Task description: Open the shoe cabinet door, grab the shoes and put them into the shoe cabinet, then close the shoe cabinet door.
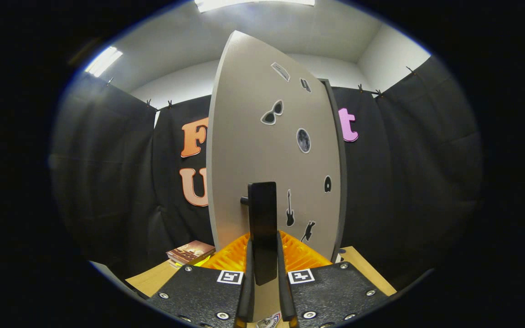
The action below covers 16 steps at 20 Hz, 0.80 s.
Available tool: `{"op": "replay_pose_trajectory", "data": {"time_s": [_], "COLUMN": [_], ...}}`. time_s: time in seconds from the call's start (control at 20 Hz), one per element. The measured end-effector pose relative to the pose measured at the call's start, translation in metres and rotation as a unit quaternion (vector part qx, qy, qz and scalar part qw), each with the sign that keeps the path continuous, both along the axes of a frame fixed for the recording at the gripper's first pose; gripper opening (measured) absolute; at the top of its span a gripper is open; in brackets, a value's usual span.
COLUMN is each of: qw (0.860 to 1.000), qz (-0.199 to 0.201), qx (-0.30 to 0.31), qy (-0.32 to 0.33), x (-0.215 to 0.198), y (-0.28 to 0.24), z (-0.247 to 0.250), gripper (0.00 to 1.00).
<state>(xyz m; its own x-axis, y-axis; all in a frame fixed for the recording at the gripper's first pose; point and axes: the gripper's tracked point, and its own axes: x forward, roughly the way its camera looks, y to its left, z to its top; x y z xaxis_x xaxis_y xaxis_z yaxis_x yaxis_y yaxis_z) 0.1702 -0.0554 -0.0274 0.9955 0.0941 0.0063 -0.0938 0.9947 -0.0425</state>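
No readable text or numbers. Door carries picture stickers only: sunglasses, moon, guitar. Hand-held gripper has two square black-and-white markers, no words. Book cover too blurred.

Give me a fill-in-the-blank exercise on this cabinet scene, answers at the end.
1. The gripper has its jaws closed on the door's black ____.
2. The handle belongs to the grey cabinet ____, which carries stickers.
3. Among the stickers, the one shaped like a ____ sits just beside the handle.
4. A stack of ____ lies on the wooden table, beside the door.

Answers: handle; door; guitar; books
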Motion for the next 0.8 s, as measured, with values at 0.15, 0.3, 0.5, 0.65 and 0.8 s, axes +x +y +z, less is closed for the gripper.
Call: {"op": "replay_pose_trajectory", "data": {"time_s": [0.15,0.3,0.5,0.65,0.8], "qw": [1.0,1.0,0.999,0.997,0.995], "qz": [-0.013,-0.028,-0.049,-0.072,-0.094], "qx": [0.003,-0.001,-0.003,0.012,0.016], "qy": [-0.002,-0.006,-0.01,-0.02,-0.022], "x": [-0.011,-0.023,-0.038,-0.041,-0.042], "y": [-0.025,-0.056,-0.095,-0.128,-0.163], "z": [0.004,0.005,0.013,0.023,0.028], "gripper": [0.21,0.16,0.14,0.1,0.1]}}
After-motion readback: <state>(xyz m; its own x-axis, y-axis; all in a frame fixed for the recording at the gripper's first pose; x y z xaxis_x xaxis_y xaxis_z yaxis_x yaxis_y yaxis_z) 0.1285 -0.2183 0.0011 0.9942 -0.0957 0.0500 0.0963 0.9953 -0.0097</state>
